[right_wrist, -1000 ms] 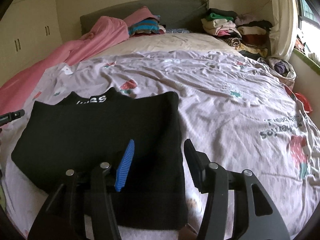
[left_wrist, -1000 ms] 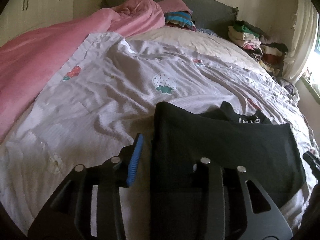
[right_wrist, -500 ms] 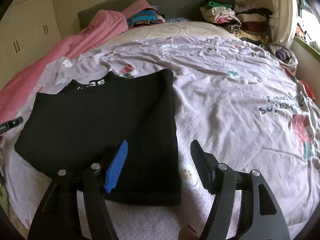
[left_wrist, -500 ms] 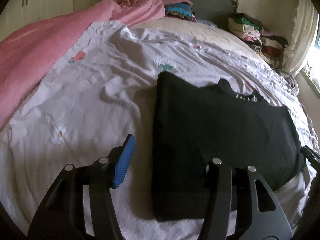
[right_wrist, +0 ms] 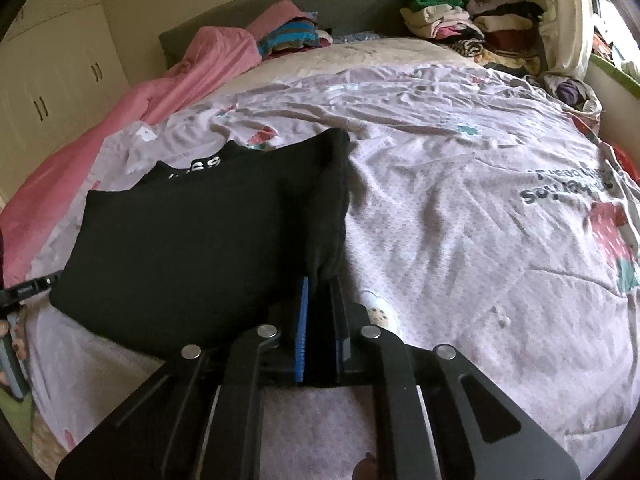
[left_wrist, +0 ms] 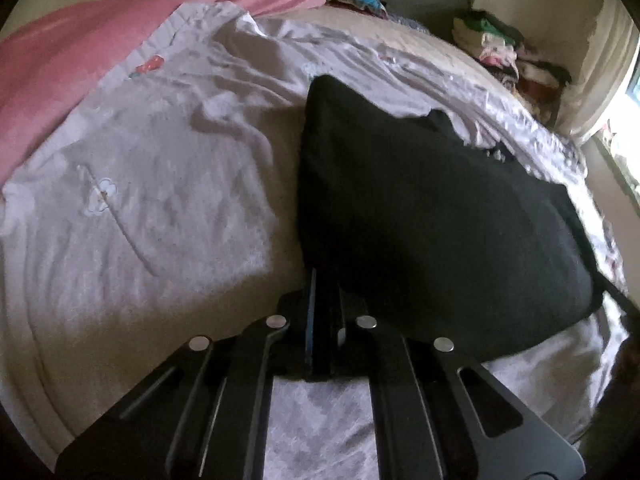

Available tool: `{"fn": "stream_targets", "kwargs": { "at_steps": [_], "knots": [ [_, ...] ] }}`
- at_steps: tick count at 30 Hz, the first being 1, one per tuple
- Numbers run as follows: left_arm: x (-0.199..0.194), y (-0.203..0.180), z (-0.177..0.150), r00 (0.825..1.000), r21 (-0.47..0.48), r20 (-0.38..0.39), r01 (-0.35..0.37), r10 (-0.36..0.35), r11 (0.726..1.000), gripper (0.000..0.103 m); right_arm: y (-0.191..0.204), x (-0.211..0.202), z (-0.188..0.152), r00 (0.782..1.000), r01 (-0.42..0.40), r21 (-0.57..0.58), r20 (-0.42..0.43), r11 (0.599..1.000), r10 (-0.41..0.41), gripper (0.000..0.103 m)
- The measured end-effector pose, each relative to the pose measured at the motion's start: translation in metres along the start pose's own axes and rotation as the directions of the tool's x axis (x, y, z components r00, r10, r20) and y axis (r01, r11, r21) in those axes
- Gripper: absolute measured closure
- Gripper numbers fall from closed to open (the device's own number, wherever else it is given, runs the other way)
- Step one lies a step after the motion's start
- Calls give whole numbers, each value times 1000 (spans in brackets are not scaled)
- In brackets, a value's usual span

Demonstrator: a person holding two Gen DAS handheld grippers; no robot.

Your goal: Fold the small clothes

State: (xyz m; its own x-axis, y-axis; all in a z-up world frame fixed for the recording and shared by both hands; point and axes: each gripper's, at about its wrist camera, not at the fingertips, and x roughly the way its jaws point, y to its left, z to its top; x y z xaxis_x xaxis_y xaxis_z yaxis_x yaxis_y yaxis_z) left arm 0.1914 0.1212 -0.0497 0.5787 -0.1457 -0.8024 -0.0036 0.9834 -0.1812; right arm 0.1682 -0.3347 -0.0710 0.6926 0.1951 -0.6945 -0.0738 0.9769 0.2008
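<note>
A black top (right_wrist: 192, 240) lies partly folded on the lilac printed sheet (right_wrist: 460, 216), its lettered collar toward the grey headboard (right_wrist: 320, 4). The right gripper (right_wrist: 318, 300) has just closed on the top's near corner farthest from the pink blanket (right_wrist: 132, 108). The left gripper (left_wrist: 324, 292) has just closed on the near corner closest to that blanket.

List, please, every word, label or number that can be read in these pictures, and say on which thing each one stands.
White letters on the collar of the black garment: partly folded under; only "ES" reads, the rest is hidden.
Dark letters on the printed bed cover, upside down and blurred: not readable.
Left wrist view: a few pale marks on the garment's collar, too blurred to read.
</note>
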Motion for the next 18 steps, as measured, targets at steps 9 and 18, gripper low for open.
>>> {"fn": "stream_targets", "kwargs": {
  "at_steps": [9,18],
  "knots": [
    [-10,-13,-13,998,47,10,-66,65,997,103,-3,-3,-9,998,58,10,-15,998,-58,69],
    [-29,-14,-21,996,41,50,-69,67,997,99,4,-29,-10,996,81,-11,45,997,-81,33]
  ]
}}
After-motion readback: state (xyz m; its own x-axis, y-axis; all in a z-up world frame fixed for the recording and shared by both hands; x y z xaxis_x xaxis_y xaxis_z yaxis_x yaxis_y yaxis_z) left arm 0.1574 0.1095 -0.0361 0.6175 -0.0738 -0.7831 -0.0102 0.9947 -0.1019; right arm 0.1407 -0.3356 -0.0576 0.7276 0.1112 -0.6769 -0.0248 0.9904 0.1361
